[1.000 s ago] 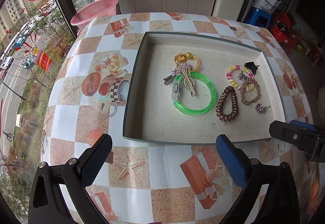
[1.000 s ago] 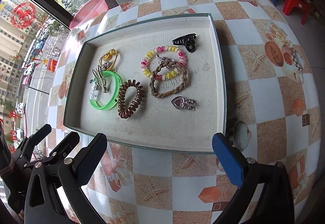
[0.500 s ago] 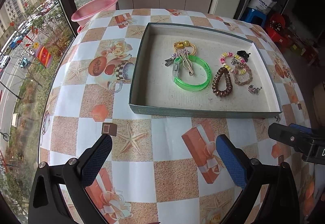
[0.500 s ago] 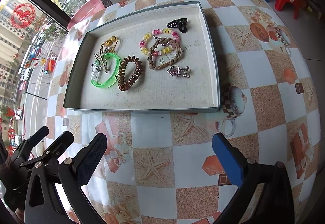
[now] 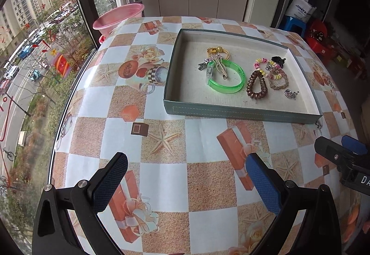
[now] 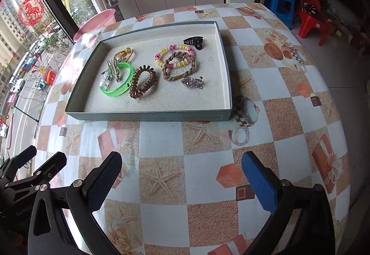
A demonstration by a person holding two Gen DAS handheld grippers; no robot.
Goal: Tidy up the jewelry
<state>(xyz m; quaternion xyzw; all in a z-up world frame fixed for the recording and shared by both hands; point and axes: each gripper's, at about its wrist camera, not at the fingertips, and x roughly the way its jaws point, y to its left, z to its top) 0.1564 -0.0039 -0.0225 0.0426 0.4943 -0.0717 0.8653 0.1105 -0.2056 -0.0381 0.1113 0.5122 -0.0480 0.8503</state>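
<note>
A shallow grey-green tray (image 5: pixel 240 113) (image 6: pixel 148 115) sits on the table and holds the jewelry: a green bangle (image 5: pixel 231 87) (image 6: pixel 120 89), a brown coil hair tie (image 5: pixel 256 85) (image 6: pixel 143 84), a braided bracelet (image 6: pixel 179 68), a pink-yellow bead bracelet (image 6: pixel 161 56), a black claw clip (image 6: pixel 194 41), a heart charm (image 6: pixel 190 82), a gold ring piece (image 5: pixel 217 50) and silver clips (image 5: pixel 218 63). My left gripper (image 5: pixel 185 183) and my right gripper (image 6: pixel 181 180) are both open and empty, held over the tablecloth well in front of the tray.
The round table (image 5: pixel 161 162) has a checked cloth with starfish and gift prints. A pink basin (image 5: pixel 118 18) stands behind its far left edge by the window. Blue and red stools (image 6: pixel 307 17) stand at the far right. The right gripper shows in the left wrist view (image 5: pixel 342 160).
Both grippers have pulled back and away from the tray, which now looks smaller and farther off. The jewelry has not moved. Both stay open.
</note>
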